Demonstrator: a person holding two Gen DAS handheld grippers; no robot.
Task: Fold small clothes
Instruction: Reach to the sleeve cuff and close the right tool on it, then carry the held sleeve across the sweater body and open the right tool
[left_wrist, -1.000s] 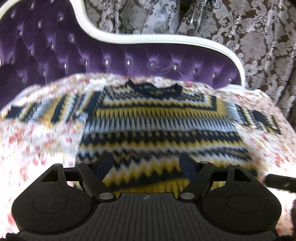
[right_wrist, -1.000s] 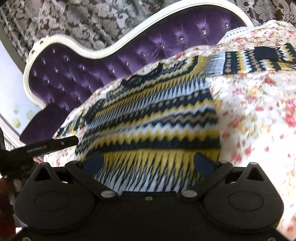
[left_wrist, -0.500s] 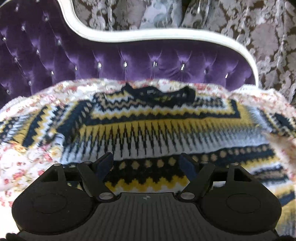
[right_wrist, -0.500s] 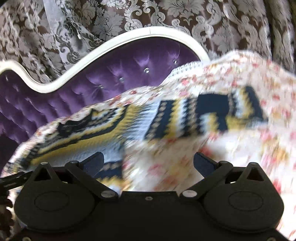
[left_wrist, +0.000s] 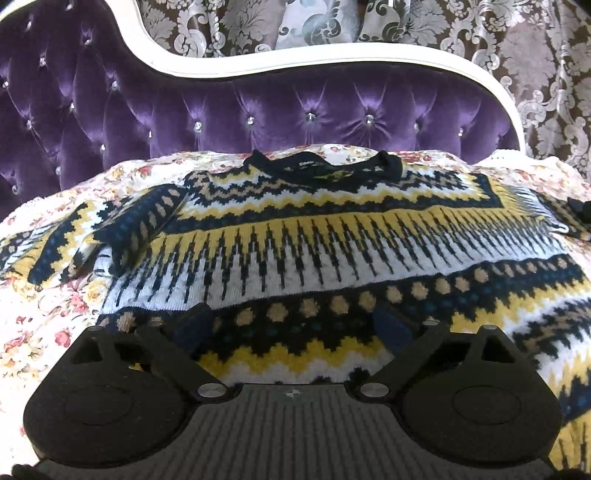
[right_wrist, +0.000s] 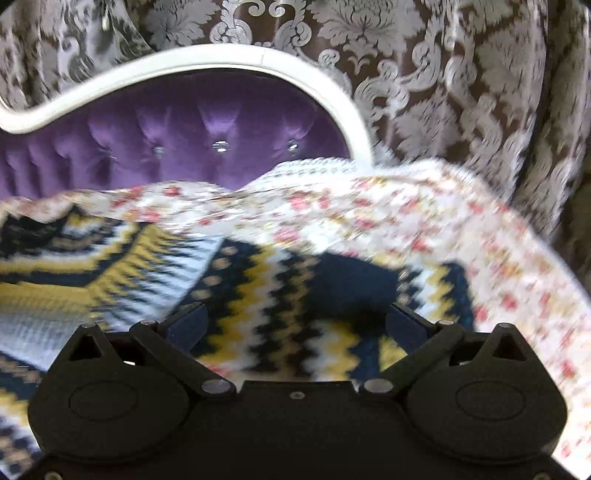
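- On the floral bedspread, the sweater lies flat, collar at 12 o'clock.
- Your right tool, fingers apart and empty, hovers over the right sleeve, nearer it than your left tool, likewise apart.

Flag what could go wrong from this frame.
The right claw hangs open over the sweater's right sleeve; closing low could pinch the floral bedspread too. The left sleeve lies bunched, so a fold may trap creases. The left claw holds nothing.
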